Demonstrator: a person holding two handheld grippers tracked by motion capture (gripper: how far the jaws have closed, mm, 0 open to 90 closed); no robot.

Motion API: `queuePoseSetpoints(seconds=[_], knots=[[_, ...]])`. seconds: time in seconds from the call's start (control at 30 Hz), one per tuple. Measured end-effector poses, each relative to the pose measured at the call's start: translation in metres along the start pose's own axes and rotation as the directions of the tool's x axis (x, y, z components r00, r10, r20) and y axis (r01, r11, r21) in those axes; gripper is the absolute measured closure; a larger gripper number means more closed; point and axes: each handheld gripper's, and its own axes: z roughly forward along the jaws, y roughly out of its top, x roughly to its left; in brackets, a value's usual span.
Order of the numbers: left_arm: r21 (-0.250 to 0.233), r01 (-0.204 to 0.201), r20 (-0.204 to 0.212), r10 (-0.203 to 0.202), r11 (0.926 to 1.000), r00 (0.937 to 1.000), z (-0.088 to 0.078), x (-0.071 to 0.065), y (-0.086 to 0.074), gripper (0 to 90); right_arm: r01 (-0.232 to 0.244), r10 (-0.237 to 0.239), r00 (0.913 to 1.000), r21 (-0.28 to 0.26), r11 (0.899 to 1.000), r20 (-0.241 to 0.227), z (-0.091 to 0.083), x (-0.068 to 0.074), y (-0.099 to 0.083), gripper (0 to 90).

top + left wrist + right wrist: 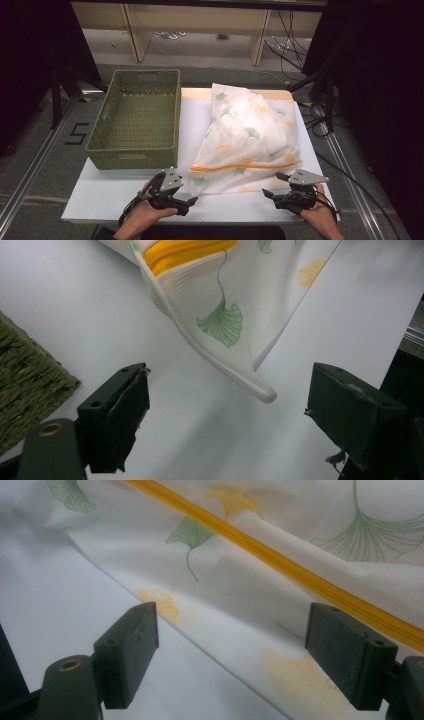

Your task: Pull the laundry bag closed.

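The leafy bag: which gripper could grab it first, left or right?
Probably the right gripper. Its open jaws already stand over the bag's front edge. The left gripper is open too, but the bag's corner tip only just points in between its jaws.

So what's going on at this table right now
A person holds a gripper in each hand at the near edge of a white pillow with a ginkgo-leaf print and an orange zipper. The left gripper is at its near left corner, the right gripper at its near right edge, both with jaws open and nothing gripped. A green woven basket sits beside the pillow.
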Motion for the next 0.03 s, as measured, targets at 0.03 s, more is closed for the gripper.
queuePoseSetpoints(seconds=[0.03], knots=[[0.0,0.001,-0.002,-0.001,1.0,1.0,0.0001,0.0002,0.0,16.5,-0.017,0.017,0.9998,0.014,1.0,-0.009,0.0003,0.0004,-0.0005,22.5]])
